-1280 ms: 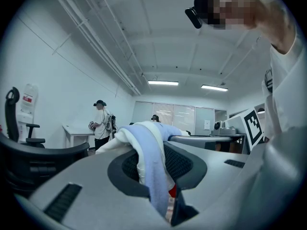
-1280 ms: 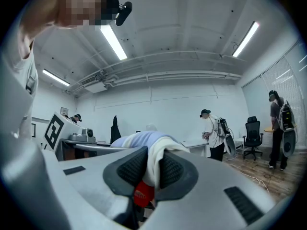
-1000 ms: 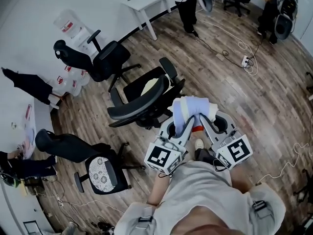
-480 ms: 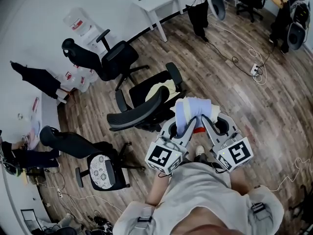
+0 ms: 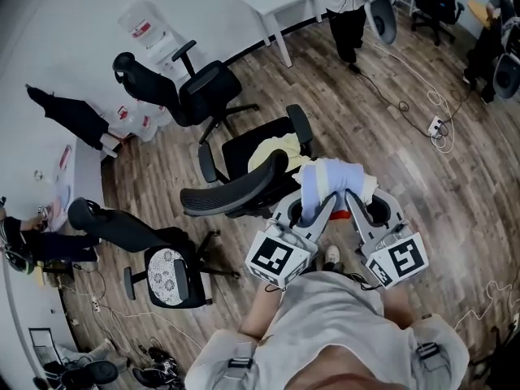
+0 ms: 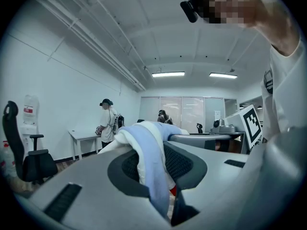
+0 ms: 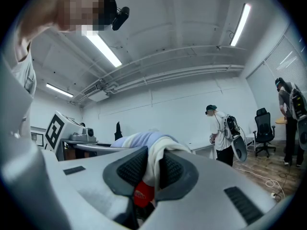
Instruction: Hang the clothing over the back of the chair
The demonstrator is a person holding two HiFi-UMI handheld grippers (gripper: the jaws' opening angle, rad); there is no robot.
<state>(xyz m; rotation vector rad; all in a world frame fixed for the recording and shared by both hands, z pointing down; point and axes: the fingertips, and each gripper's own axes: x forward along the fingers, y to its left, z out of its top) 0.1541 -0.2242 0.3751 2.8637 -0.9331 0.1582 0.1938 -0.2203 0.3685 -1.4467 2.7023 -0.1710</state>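
Wood-plank office floor (image 5: 431, 177): the clothing (image 5: 329, 179) is held up beside a black office chair (image 5: 236, 195).
The left gripper (image 5: 311, 211) pinches a pale-blue fold of the bundle between its pads, and the right gripper (image 5: 351, 210) is clamped on a cream fold, with a red tag (image 7: 142, 194) showing at its jaws. The bundle bunches over both sets of jaw tips, just beside the right end of the chair's curved backrest. A yellowish cloth (image 5: 275, 146) lies on that chair's seat.
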